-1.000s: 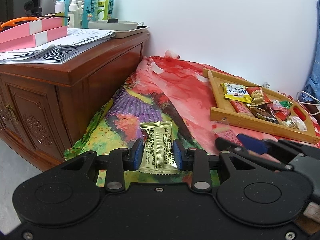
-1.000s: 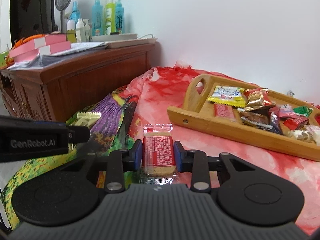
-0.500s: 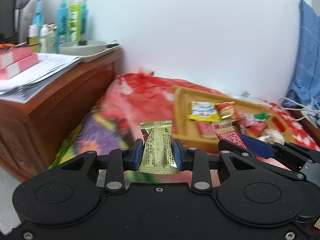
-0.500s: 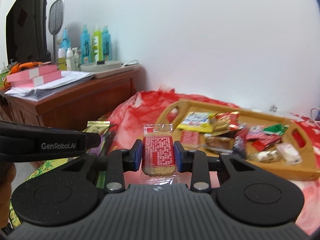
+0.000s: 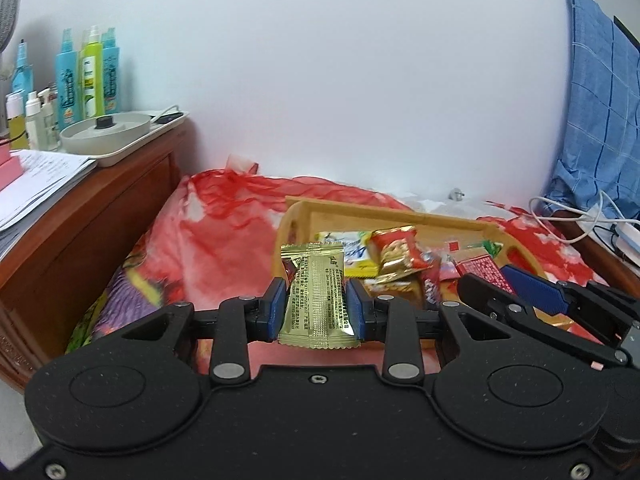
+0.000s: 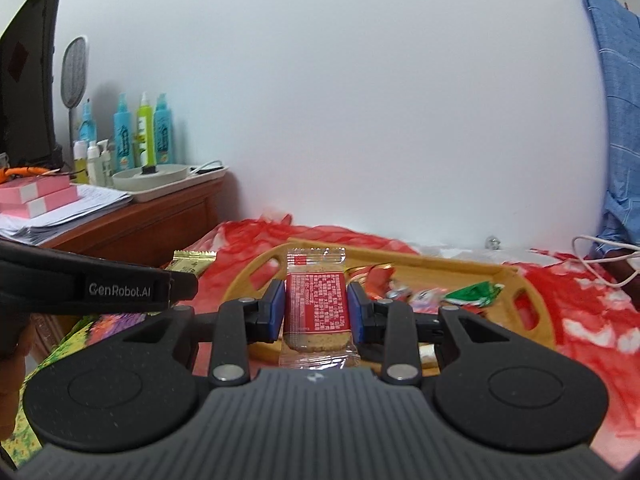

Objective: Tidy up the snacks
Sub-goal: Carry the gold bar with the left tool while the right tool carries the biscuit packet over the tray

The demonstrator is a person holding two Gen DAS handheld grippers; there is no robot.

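My left gripper (image 5: 316, 307) is shut on a gold foil snack packet (image 5: 316, 292), held upright above the red cloth, just short of the wooden tray (image 5: 400, 210). My right gripper (image 6: 316, 311) is shut on a red-labelled clear biscuit packet (image 6: 316, 304), held over the tray's near left end (image 6: 440, 258). The tray holds several snacks, among them a yellow packet (image 5: 352, 240), a red-gold packet (image 5: 396, 252) and a green one (image 6: 474, 294). The right gripper shows at the right of the left wrist view (image 5: 516, 284). The left gripper's body shows at the left of the right wrist view (image 6: 100, 286).
A wooden cabinet (image 5: 80, 216) stands at the left with papers, pink boxes (image 6: 36, 198), spray bottles (image 5: 86, 76) and a white tray (image 5: 120, 136). A red patterned cloth (image 5: 224, 232) covers the surface. A blue cloth (image 5: 600, 120) and white cables (image 5: 576, 216) are at the right.
Both grippers have lifted and swung right toward the tray, each keeping its packet. The tray now sits straight ahead and closer.
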